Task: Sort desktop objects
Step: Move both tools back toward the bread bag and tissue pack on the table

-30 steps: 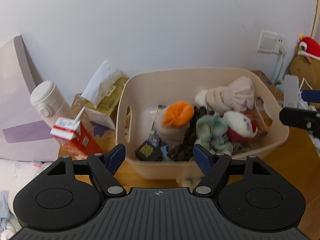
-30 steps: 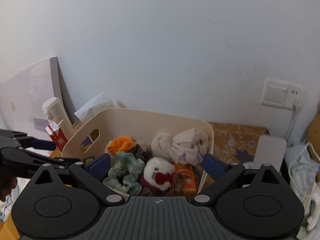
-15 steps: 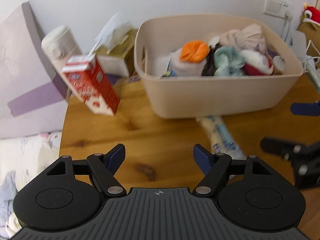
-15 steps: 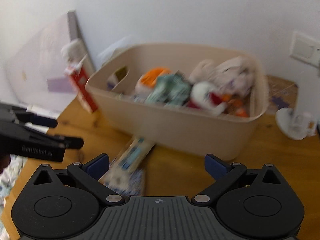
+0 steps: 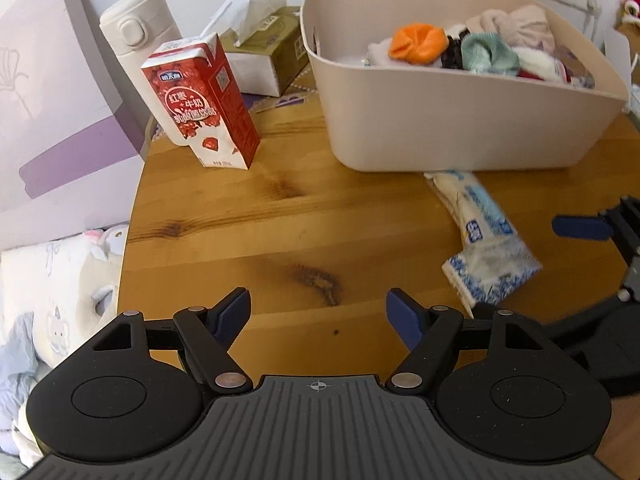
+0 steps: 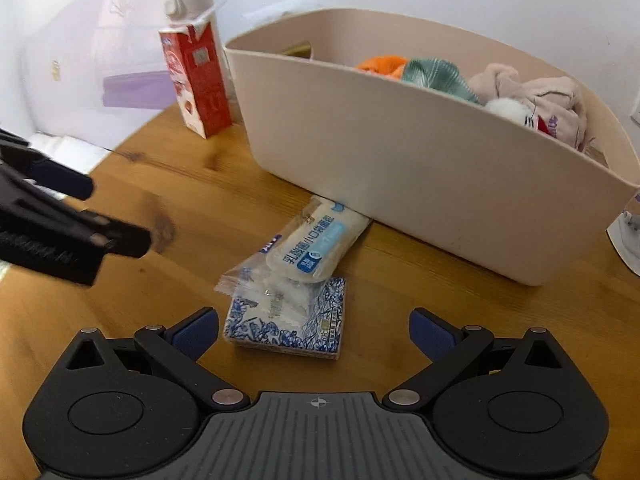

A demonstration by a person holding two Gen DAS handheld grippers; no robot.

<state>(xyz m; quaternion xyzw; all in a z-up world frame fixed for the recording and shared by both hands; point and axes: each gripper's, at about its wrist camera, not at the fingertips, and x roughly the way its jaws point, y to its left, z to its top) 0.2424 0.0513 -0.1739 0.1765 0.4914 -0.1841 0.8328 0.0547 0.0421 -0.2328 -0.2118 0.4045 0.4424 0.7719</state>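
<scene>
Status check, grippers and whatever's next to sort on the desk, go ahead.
Left gripper open, empty. Right gripper open over blue-patterned packet. Snack pack lies on it, against the bin.

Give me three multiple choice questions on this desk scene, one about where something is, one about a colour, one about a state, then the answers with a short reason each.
1. Where does the snack packet lie?
A. in the bin
B. on the table before the bin
C. on the carton

2. What colour is the milk carton?
A. red
B. green
C. blue

3. How does the right gripper stand?
A. shut on the packet
B. shut on nothing
C. open

B: it rests on wood against the beige bin.
A: its sides are red.
C: its fingers stand wide apart, gripping nothing.
</scene>
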